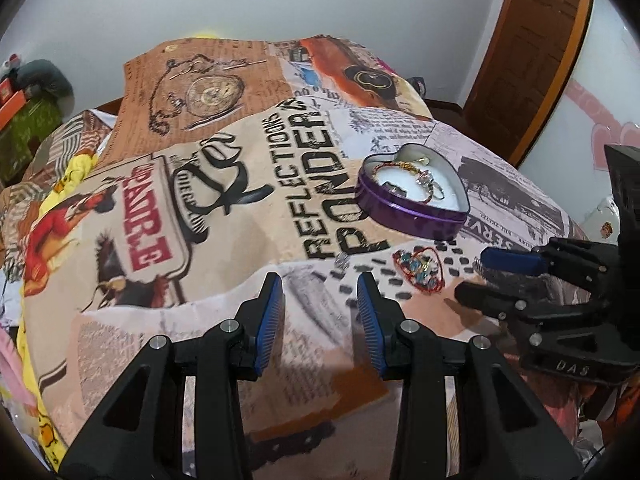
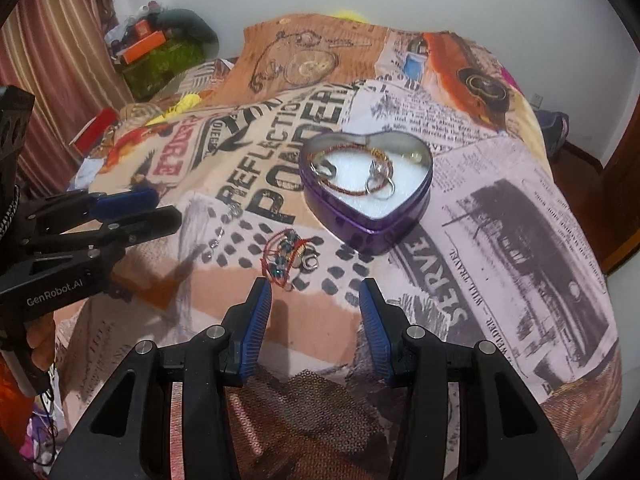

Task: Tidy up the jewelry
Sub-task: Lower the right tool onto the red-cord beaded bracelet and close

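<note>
A purple heart-shaped tin [image 1: 404, 210] [image 2: 394, 222] sits on the printed bedspread, holding a red-gold bracelet [image 2: 352, 190] and rings. A red thread bracelet with blue stones [image 1: 418, 270] [image 2: 286, 256] lies on the cloth in front of the tin. A small clear gem piece [image 1: 342, 261] lies left of it, and another small ring [image 2: 310, 264] beside it. My left gripper [image 1: 320, 284] is open and empty, short of the gem. My right gripper [image 2: 314, 290] is open and empty, just short of the thread bracelet; it shows in the left wrist view [image 1: 476, 276].
The bedspread [image 1: 240, 200] covers a bed that drops off at the sides. Boxes and clutter [image 2: 152, 52] stand at the far left by a curtain. A wooden door [image 1: 532, 48] is at the right. The left gripper shows in the right wrist view [image 2: 160, 210].
</note>
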Tool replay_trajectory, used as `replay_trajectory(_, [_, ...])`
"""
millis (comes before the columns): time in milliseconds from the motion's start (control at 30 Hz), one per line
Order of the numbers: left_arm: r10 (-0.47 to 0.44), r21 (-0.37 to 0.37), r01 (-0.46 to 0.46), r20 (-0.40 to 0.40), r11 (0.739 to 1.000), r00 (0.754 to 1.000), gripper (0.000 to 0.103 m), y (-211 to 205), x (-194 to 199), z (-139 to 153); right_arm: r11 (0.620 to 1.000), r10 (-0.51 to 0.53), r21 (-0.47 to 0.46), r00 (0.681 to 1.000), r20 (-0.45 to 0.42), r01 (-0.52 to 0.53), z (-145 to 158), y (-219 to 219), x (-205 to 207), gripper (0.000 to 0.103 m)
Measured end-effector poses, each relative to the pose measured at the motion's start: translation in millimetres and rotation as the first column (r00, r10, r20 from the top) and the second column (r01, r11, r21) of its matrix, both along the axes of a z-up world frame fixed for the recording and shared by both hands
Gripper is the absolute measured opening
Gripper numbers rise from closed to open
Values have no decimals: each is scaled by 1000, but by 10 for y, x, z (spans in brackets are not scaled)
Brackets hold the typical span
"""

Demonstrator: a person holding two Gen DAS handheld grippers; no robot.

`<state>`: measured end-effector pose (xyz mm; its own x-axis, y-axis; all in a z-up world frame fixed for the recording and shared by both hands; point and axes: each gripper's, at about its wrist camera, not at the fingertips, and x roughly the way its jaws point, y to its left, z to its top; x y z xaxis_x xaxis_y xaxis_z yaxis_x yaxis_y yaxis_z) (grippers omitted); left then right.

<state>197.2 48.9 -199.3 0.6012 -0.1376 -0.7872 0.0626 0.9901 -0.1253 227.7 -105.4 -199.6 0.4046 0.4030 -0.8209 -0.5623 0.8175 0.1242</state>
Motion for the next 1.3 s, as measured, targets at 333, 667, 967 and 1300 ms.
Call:
replay_trajectory(333, [-67, -16, 66, -56, 998, 996, 21, -96, 321, -206, 999, 0, 39, 1000, -24, 1, -39, -34, 53, 42])
replay_trajectory(667, [-98, 32, 99, -32, 995, 995, 8, -148, 355, -255, 999, 31, 45, 999, -35, -30, -61, 36, 65, 42])
replay_trajectory(967, [-87, -2, 88, 17, 996, 996, 8, -74, 57, -85, 996, 65, 70, 997, -46, -62, -47, 110, 36, 42])
replay_trajectory(1300, [-82, -39, 83, 35, 996, 996, 8, -42, -184, -30, 993, 113, 32, 991, -65, -111, -105, 283, 54, 22])
